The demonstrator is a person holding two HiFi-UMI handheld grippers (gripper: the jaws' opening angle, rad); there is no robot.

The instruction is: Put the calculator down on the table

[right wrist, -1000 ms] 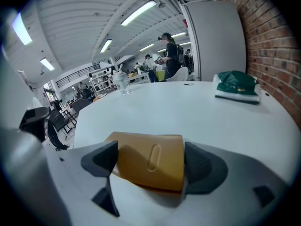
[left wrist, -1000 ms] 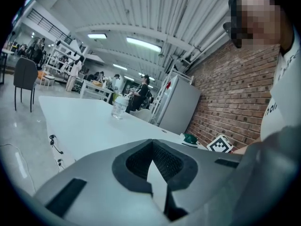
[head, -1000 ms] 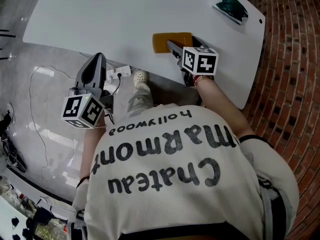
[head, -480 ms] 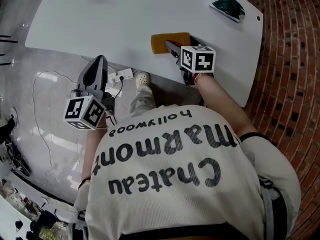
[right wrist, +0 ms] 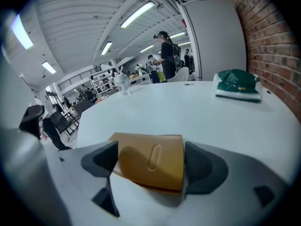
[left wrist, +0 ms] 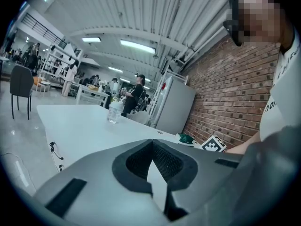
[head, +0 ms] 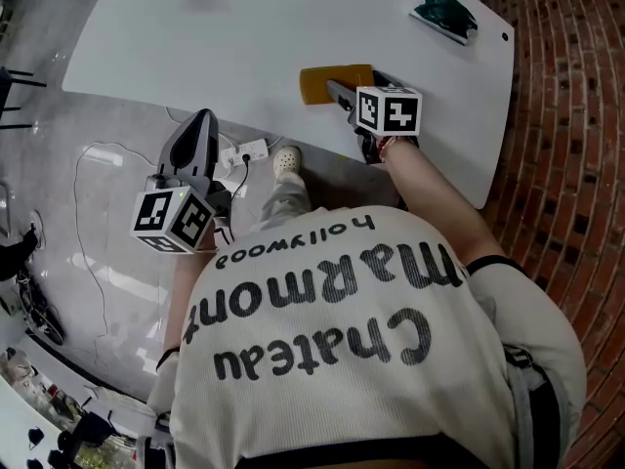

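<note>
The calculator (head: 325,81) is a flat tan slab lying low over the white table (head: 293,18), close to its near edge. My right gripper (head: 338,90) is shut on it. In the right gripper view the calculator (right wrist: 146,169) fills the gap between the two dark pads (right wrist: 200,166), with a shadow under it on the tabletop. My left gripper (head: 202,117) hangs off the table over the grey floor, to the left of the person's leg. The left gripper (left wrist: 153,147) is shut, with its tips meeting and nothing between them.
A green object on a white base (head: 445,12) lies at the table's far right corner. A clear bottle (right wrist: 123,84) stands farther back. A power strip (head: 244,150) with cables lies on the floor under the table edge. Brick floor (head: 571,115) lies to the right.
The head view has shifted a little. The right gripper and the calculator stay where they were on the table, and the left gripper keeps its place over the floor.
</note>
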